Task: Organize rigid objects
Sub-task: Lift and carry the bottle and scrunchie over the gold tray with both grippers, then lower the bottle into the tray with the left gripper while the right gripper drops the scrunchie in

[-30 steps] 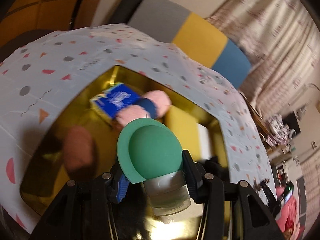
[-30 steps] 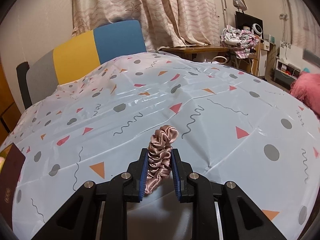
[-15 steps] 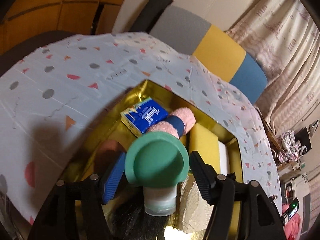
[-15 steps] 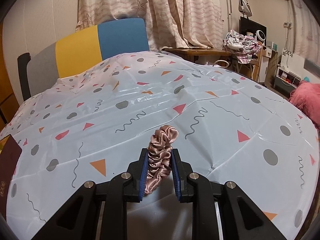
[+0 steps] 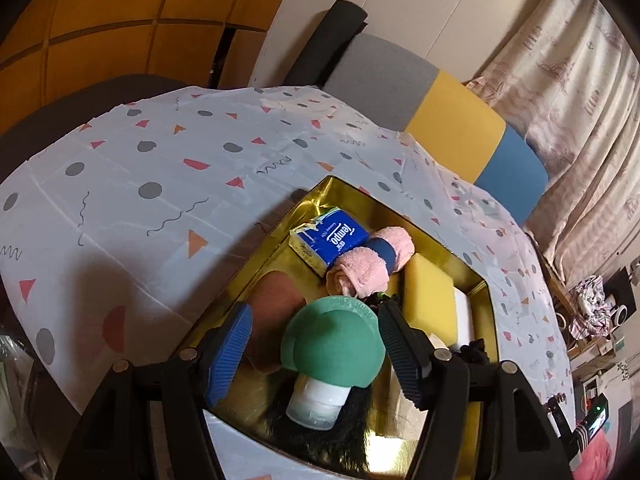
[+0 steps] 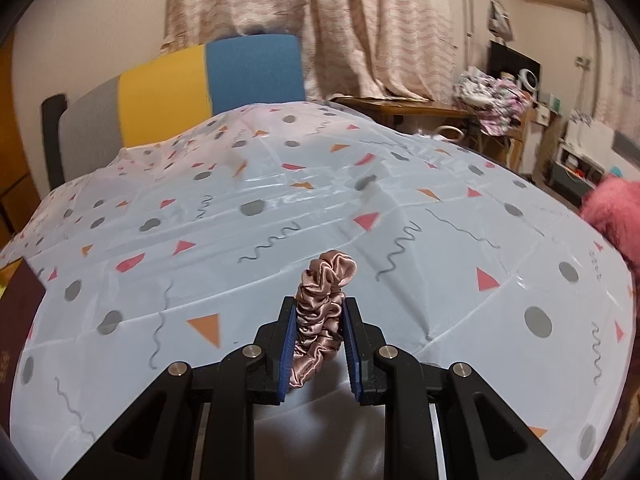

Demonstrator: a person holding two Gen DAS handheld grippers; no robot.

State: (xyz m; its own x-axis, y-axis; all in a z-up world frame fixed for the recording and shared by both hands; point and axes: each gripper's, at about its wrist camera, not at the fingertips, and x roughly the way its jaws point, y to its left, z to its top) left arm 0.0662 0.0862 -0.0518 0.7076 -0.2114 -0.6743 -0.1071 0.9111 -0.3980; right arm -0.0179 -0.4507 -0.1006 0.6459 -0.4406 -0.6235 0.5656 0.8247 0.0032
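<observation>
Bottle between spread left gripper fingers.

- Inside the gold tray the floor is crowded: a blue Tempo tissue pack, a rolled pink towel and a yellow sponge lie packed against one another at the far end.
- The green-capped bottle stands between the spread fingers of the left gripper, blocking the near middle.
- Left of the tray, the patterned tablecloth lies bare.
- Ahead of the right gripper, the cloth is open up to the chair back; a dark red booklet sits at the left edge.
</observation>
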